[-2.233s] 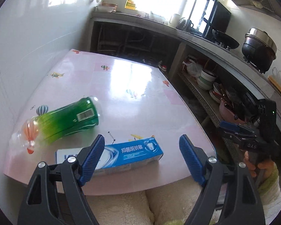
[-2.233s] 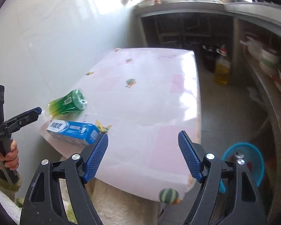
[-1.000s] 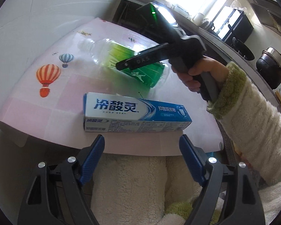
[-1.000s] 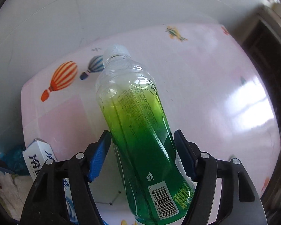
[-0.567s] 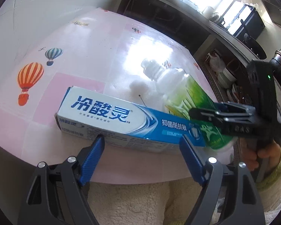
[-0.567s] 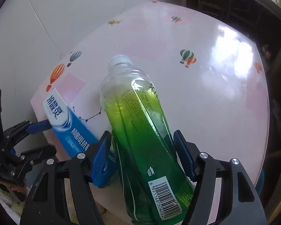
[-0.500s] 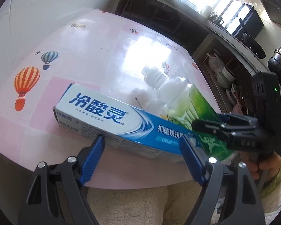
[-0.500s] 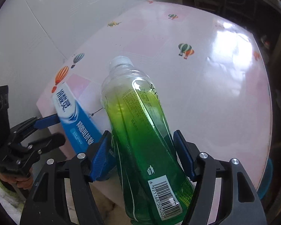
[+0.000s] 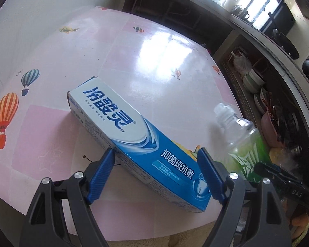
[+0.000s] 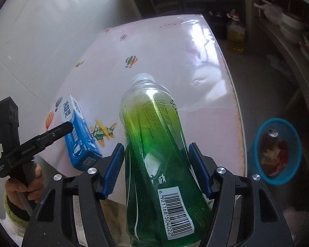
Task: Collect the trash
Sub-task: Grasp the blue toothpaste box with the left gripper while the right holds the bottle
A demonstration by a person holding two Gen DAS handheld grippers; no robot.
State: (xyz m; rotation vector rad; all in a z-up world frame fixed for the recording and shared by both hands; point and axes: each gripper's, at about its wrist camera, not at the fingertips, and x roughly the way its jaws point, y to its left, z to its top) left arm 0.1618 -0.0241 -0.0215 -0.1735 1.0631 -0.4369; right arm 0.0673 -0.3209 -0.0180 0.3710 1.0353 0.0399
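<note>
Toothpaste box [image 9: 134, 142] lying on the desk [image 9: 158, 65] near its front edge, bottle [image 10: 158, 156] to its right, bin [image 10: 278, 150] on the floor right of the desk

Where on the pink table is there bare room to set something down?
The far half of the table, from the toothpaste box to the far edge by the dark shelving, is bare. So is the left strip by the balloon prints. The near edge is crowded: left tongs straddle the box, and right tongs hold the green bottle.
</note>
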